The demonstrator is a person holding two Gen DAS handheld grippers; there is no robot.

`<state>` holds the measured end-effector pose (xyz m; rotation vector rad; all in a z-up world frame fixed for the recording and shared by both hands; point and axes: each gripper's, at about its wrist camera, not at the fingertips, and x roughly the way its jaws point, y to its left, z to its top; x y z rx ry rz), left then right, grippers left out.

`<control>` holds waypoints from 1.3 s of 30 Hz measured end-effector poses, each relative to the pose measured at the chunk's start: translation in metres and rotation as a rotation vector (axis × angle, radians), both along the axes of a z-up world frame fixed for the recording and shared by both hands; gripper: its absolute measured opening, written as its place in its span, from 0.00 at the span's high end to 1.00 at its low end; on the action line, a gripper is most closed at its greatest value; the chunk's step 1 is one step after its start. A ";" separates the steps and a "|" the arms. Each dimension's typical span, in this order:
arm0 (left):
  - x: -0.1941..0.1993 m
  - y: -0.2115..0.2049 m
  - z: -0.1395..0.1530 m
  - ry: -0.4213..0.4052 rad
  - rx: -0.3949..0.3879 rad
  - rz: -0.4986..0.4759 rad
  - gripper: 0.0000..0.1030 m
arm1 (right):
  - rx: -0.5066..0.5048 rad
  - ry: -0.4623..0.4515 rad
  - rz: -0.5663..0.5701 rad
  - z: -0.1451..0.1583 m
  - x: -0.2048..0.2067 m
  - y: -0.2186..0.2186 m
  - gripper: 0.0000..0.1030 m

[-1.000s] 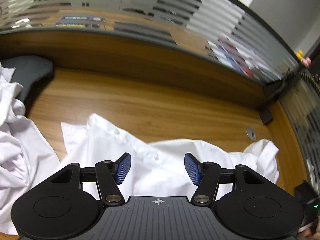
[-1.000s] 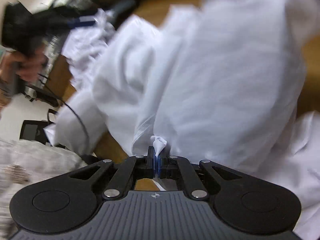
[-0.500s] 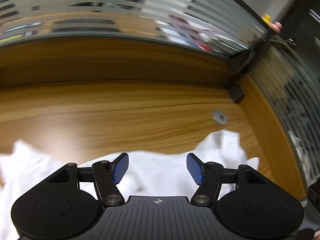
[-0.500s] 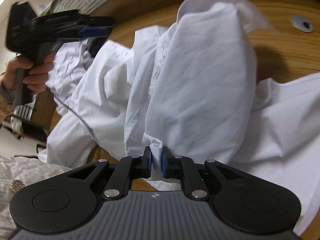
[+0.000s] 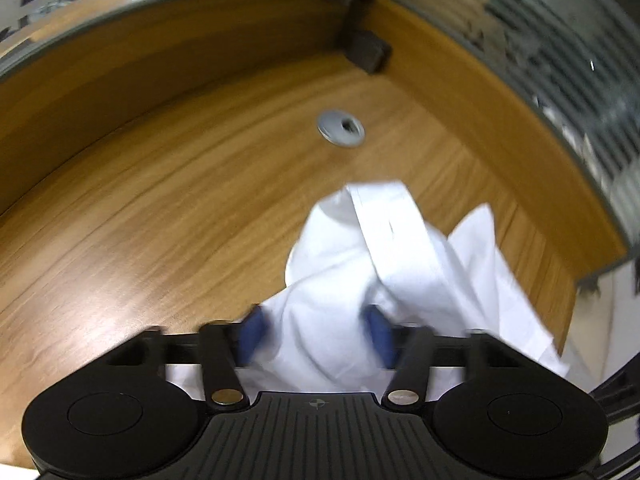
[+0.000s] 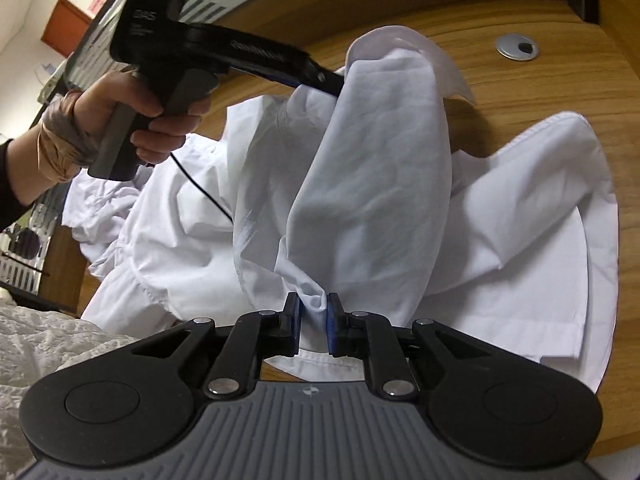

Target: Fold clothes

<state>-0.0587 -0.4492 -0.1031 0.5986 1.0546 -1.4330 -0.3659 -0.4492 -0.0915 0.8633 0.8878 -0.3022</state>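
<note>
A white shirt [image 6: 400,184] lies rumpled on the wooden desk [image 5: 140,208], part of it lifted into a tall fold between the two grippers. The right gripper [image 6: 313,322] has its blue-padded fingers [image 6: 294,320] nearly together, pinching a bunched bit of the shirt's cloth at 6 o'clock in the right wrist view. From there the fabric rises toward 12 o'clock, where the left gripper [image 6: 336,80], held by a hand [image 6: 132,120] at 10 o'clock, meets the top of the fold; whether it grips the cloth there cannot be told from this view. In the left wrist view the left gripper [image 5: 316,332] has its blue fingers [image 5: 378,334] spread wide, with shirt cloth bulging between them and a flat stitched band [image 5: 396,236] of the shirt running up toward 1 o'clock. The picture is blurred. A grey cable grommet [image 5: 341,127] sits in the desk at 12 o'clock, clear of the shirt. More white cloth spreads flat over the desk at 3 o'clock in the right wrist view.
</note>
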 end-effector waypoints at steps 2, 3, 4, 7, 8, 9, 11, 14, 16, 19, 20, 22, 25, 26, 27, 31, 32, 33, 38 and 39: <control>-0.002 0.001 -0.003 -0.014 0.006 -0.019 0.78 | -0.003 -0.003 -0.015 0.001 -0.002 0.002 0.85; -0.004 0.002 -0.004 -0.022 0.009 -0.029 0.83 | -0.007 -0.004 -0.022 0.002 -0.003 0.002 0.85; -0.004 0.004 -0.003 -0.025 0.005 -0.028 0.85 | -0.010 -0.005 -0.030 0.003 -0.004 0.003 0.85; 0.004 0.017 0.014 -0.019 -0.050 0.029 0.87 | -0.036 -0.006 -0.043 0.007 -0.001 0.005 0.84; 0.007 0.023 0.021 -0.020 -0.071 0.049 0.87 | -0.048 -0.009 -0.046 0.011 -0.002 0.003 0.83; 0.009 0.033 0.030 -0.026 -0.093 0.069 0.88 | -0.060 -0.014 -0.049 0.014 -0.002 0.001 0.80; 0.014 0.052 0.047 -0.039 -0.138 0.110 0.89 | -0.080 -0.031 -0.055 0.022 -0.003 -0.005 0.76; 0.020 0.084 0.072 -0.066 -0.200 0.168 0.90 | -0.109 -0.062 -0.063 0.036 -0.001 -0.015 0.73; 0.023 0.104 0.084 -0.078 -0.223 0.204 0.90 | -0.139 -0.079 -0.061 0.047 0.003 -0.022 0.67; 0.027 0.130 0.096 -0.092 -0.233 0.255 0.91 | -0.198 -0.104 -0.035 0.067 0.015 -0.034 0.56; 0.027 0.138 0.098 -0.097 -0.234 0.271 0.91 | -0.224 -0.114 -0.020 0.075 0.021 -0.038 0.54; 0.024 0.150 0.099 -0.108 -0.235 0.303 0.91 | -0.275 -0.136 0.021 0.091 0.036 -0.044 0.48; 0.016 0.161 0.098 -0.103 -0.241 0.341 0.91 | -0.334 -0.180 0.100 0.113 0.065 -0.050 0.26; 0.011 0.163 0.097 -0.106 -0.243 0.350 0.91 | -0.344 -0.197 0.132 0.119 0.077 -0.052 0.26; 0.008 0.164 0.096 -0.109 -0.245 0.357 0.91 | -0.347 -0.203 0.170 0.122 0.090 -0.052 0.26; 0.001 0.166 0.098 -0.128 -0.256 0.388 0.92 | -0.352 -0.180 0.348 0.120 0.143 -0.041 0.26; 0.000 0.166 0.098 -0.136 -0.258 0.397 0.92 | -0.354 -0.161 0.382 0.117 0.154 -0.037 0.26; 0.000 0.167 0.098 -0.143 -0.258 0.407 0.92 | -0.362 -0.145 0.403 0.115 0.162 -0.034 0.26; 0.011 0.179 0.098 -0.123 -0.276 0.481 0.93 | -0.358 -0.123 0.391 0.112 0.168 -0.039 0.88; 0.012 0.181 0.099 -0.129 -0.278 0.493 0.93 | -0.350 -0.139 0.370 0.114 0.162 -0.042 0.92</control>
